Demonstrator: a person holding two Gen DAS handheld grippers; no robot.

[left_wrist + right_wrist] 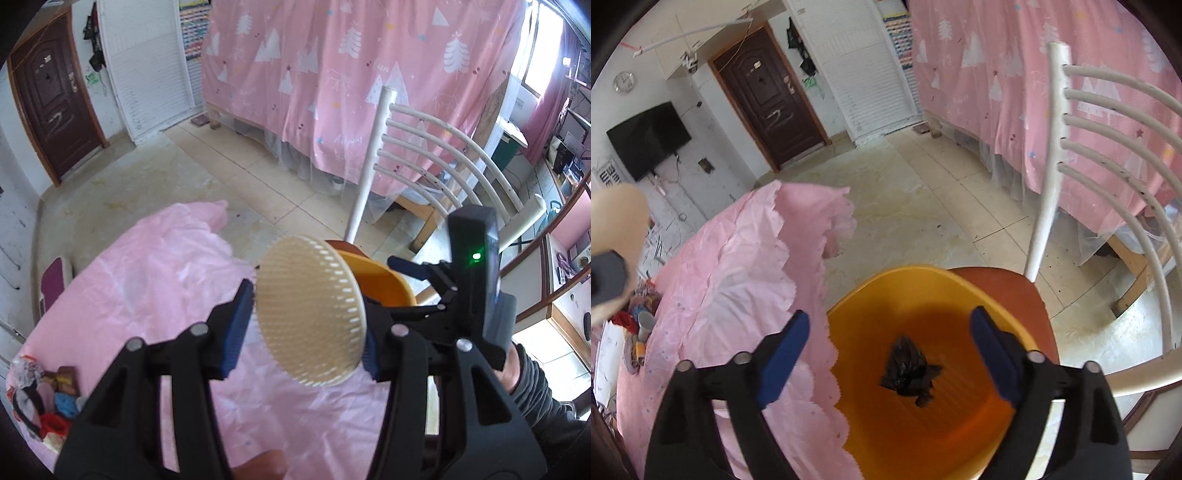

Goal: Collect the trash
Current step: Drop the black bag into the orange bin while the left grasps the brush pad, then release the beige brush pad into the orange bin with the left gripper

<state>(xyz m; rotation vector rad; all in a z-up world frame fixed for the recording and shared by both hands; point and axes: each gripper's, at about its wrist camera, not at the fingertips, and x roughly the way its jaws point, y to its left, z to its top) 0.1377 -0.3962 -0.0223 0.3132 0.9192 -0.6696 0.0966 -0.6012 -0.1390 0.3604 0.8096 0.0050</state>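
Left wrist view: a heap of mixed trash (40, 402) lies at eight o'clock on the pink table cover (155, 295); the left gripper (301, 328) is closed on a cream slotted disc (310, 314), its blue pads (236, 328) pressing opposite rim edges, the disc tilted with its flat face toward nine o'clock and its long axis running from eleven to five o'clock; behind it, toward two o'clock, shows the rim of the orange bin (384, 280) and the right gripper (410, 269) with a lit green lamp. Right wrist view: the right gripper (890, 350) stands wide, nothing between its pads (786, 350); the orange bin (879, 295), resting on the brown seat of a white chair (1049, 184), holds a crumpled black wrapper (908, 369) near its centre, a content hidden in the left view; the disc appears here only as a pale blur at nine o'clock.
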